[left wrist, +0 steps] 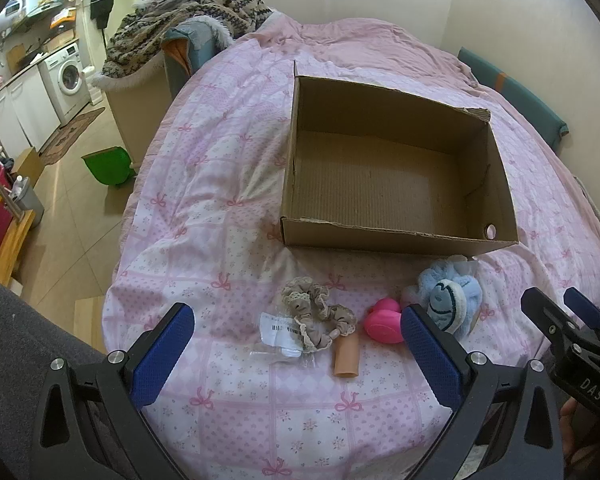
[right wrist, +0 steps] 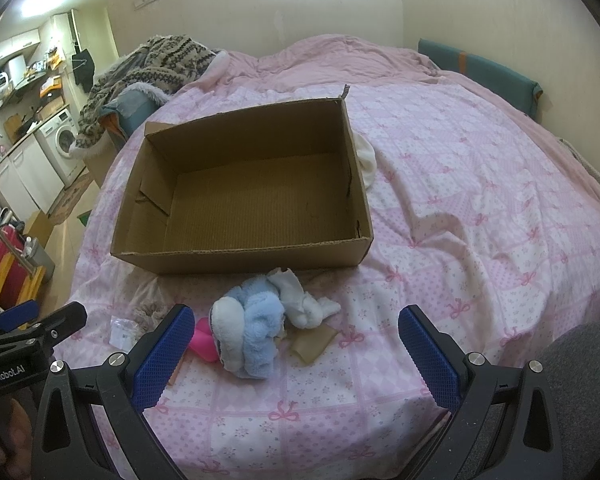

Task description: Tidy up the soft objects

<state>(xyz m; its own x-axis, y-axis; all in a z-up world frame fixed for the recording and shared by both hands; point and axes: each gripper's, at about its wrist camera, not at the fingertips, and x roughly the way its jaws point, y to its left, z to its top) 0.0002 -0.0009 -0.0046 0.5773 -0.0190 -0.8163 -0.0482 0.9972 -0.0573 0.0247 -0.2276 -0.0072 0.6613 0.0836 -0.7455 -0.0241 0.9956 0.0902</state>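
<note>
On pink bedspread (right wrist: 460, 200), fluffy blue-white plush (right wrist: 252, 332), open empty cardboard box (right wrist: 240, 258)

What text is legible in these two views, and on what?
"DAS" on the black body of the right gripper, seen in the left wrist view.
"GenRobot.AI" on the black body of the left gripper, seen in the right wrist view.
White barcode label on the clear packet by the scrunchie: print too small to read.
Cardboard box: no print visible.
</note>
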